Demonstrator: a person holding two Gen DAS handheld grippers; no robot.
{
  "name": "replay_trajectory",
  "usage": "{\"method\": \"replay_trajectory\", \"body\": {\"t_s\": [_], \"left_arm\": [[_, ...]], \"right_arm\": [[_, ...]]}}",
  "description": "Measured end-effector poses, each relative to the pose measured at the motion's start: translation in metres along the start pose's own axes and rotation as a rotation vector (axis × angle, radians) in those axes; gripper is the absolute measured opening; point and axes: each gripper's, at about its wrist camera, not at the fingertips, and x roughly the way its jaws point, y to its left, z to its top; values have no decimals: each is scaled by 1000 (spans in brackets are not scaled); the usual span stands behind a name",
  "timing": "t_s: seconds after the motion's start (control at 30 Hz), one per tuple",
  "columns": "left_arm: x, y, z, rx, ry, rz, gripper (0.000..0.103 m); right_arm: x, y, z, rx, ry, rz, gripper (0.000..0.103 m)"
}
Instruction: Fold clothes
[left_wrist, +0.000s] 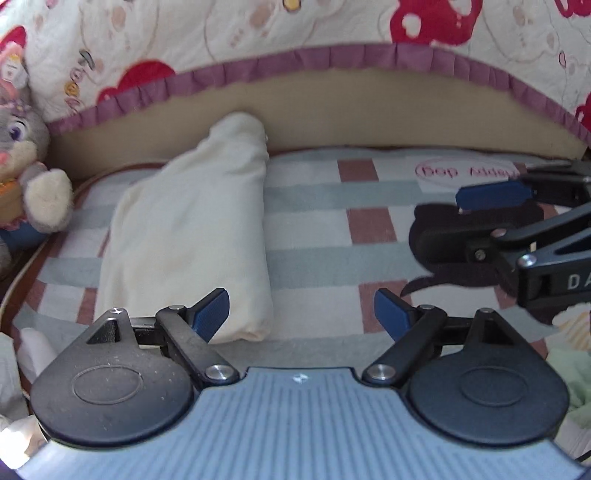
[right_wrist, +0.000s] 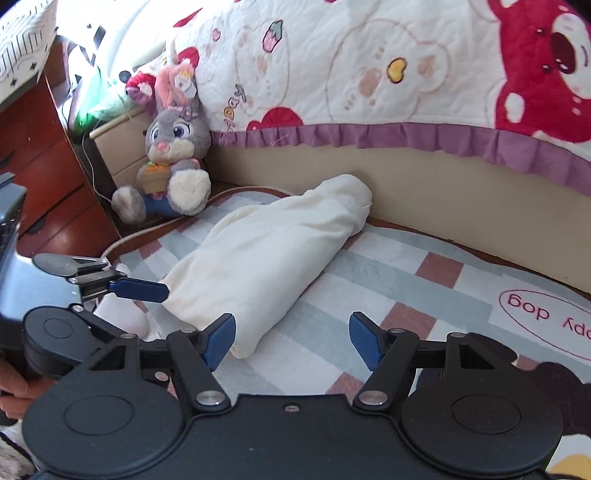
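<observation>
Both grippers, left gripper (left_wrist: 301, 314) and right gripper (right_wrist: 291, 339), spread wide and empty over the checked rug (left_wrist: 314, 229); cream garment (left_wrist: 192, 229) lies folded lengthwise, far end bunched against the bed base (left_wrist: 351, 118), likely to crumple on the next fold.

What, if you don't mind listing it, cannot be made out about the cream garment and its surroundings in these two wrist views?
- Cream garment: what kind it is; it is folded into a long bundle, both views.
- Its near end: partly behind the left gripper finger, left view, and the right gripper finger, right view.
- White cloth: mostly behind the left gripper, right view.
- Rug lettering: cut off by the right edge.
</observation>
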Motion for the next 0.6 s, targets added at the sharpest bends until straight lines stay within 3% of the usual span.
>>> {"method": "replay_trajectory", "body": {"t_s": [0.13,0.23,0.43,0.6], "left_arm": [[-12,-10,5,-52,2,31,89],[-16,-19,12,-84,9,11,89],[-16,-38,15,-166,-6,-9,89],[-10,-47,6,-172,48,38,90]], "right_arm": [[-9,-2,6,16,28,-54,75],[-10,-5,11,12,58,-112,75],[-17,-22,14,45,64,-107,75],[-20,-28,9,44,73,-115,76]]}}
